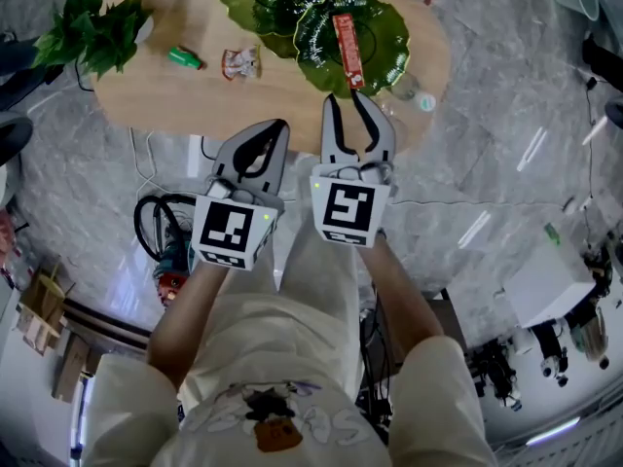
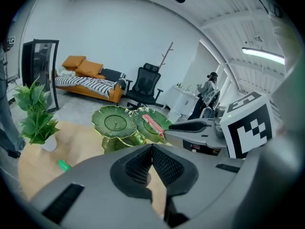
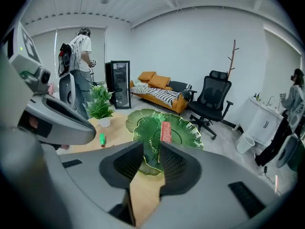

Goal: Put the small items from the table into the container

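Green leaf-shaped dishes stand at the far side of the wooden table. A red packet lies in the nearest dish. A small green bottle and a crinkled snack wrapper lie on the table to the left. My right gripper is open and empty, just short of the dish with the packet. My left gripper is shut on nothing, beside it at the table's near edge.
A potted plant stands at the table's left end. A clear bottle lies near the table's right edge. Cables coil on the floor below. An office chair and a person are farther off.
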A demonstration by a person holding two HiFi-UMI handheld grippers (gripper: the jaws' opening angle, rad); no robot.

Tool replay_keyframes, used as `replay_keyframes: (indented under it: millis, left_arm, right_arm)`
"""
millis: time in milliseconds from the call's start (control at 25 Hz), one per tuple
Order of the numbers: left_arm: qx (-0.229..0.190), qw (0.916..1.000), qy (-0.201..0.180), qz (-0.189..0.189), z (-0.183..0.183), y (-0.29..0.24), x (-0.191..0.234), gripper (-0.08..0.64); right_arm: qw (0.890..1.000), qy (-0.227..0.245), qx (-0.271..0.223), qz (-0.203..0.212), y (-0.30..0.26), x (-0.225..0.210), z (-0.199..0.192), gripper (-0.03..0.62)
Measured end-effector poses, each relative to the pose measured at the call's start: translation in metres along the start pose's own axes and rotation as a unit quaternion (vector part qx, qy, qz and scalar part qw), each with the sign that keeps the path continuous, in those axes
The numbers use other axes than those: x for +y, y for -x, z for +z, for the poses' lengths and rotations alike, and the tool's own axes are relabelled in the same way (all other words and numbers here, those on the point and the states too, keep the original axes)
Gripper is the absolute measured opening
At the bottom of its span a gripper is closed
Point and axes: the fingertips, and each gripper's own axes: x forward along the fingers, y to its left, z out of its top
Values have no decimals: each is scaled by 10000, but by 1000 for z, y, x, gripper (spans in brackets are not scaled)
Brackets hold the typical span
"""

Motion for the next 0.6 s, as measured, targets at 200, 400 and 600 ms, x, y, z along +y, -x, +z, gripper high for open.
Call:
replay_keyframes:
  millis: [200,400,600]
  left_arm:
    - [-43,10000,60,31,-5,5,-1,9]
    - [-8,9999,118,102,-12,10,2,9]
    - [-20,9995,241,200,-15,14,9,9]
  right_arm:
    - [9999,-33,-31,91,8,12,-3,104]
    - [9996,-71,-41,279,10,23,-5,103]
    - [9985,-33,-75,533,7,35,-2,83]
